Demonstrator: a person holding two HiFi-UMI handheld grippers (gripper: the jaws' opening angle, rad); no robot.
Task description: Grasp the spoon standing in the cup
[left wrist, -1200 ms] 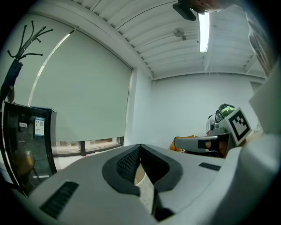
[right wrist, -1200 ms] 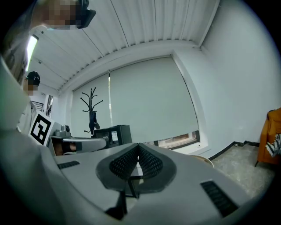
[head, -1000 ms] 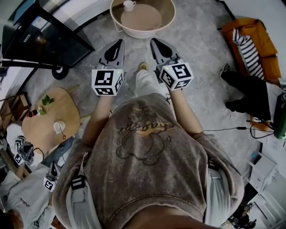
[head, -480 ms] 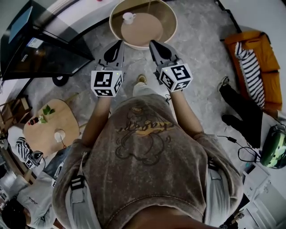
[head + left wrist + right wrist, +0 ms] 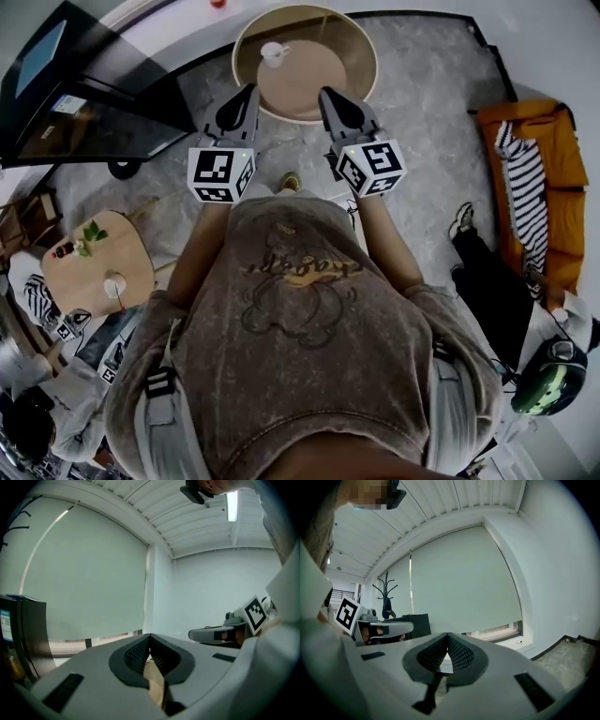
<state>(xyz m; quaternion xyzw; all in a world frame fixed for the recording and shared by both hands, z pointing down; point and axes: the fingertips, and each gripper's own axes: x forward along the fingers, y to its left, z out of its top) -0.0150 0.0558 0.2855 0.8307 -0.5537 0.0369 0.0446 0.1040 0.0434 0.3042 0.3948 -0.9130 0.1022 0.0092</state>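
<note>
1. Only the head view shows the round counter point(image 5: 314, 80) ahead of the person. The white cup point(image 5: 273, 53) sits near its far left side, and the spoon is too small to make out.
2. The gripper views look level at a window blind point(image 5: 84, 583) and walls.
3. The left claw point(image 5: 246, 94) has its jaws pressed together on nothing, at the counter's near rim.
4. The right claw point(image 5: 330, 97) is likewise closed and empty, apart from the cup.

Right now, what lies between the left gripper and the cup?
Nothing stands between them. In the head view, only the round table's rim and bare tan top separate the left gripper from the cup.
</note>
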